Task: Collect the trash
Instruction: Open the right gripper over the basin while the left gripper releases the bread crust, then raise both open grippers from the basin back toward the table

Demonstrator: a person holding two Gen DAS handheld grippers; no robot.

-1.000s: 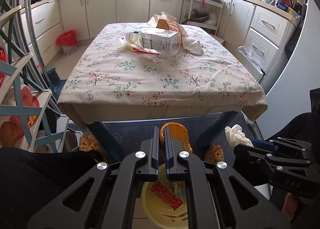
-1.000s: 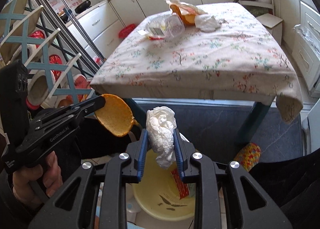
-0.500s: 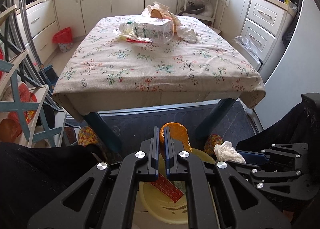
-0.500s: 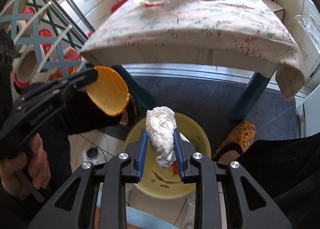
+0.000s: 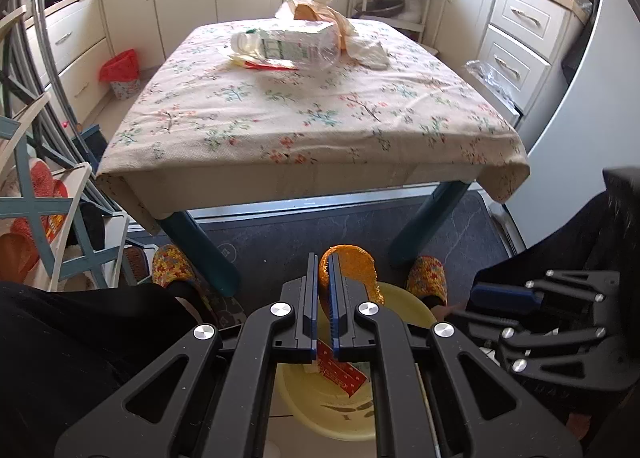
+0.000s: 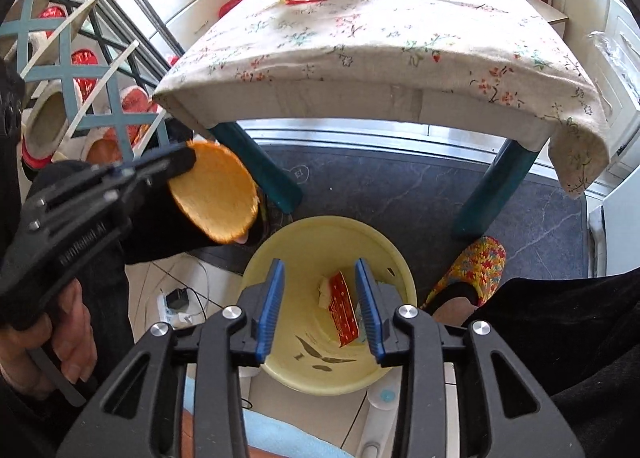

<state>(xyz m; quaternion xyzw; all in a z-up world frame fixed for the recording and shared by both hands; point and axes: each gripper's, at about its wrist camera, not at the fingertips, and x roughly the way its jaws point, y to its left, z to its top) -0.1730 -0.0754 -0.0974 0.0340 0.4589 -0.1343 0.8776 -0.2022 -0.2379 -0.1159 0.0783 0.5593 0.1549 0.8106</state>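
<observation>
Orange peel (image 5: 354, 270) sat clamped in my left gripper (image 5: 324, 286); my right gripper (image 6: 320, 298) jaws were opening, empty, above the yellow bin (image 6: 280, 250).

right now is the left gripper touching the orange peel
Touching. In the left wrist view the left gripper is shut on the orange peel, whose edge sits clamped between the pads. The right wrist view shows the peel hanging from its tip, beside the yellow bin.
</observation>
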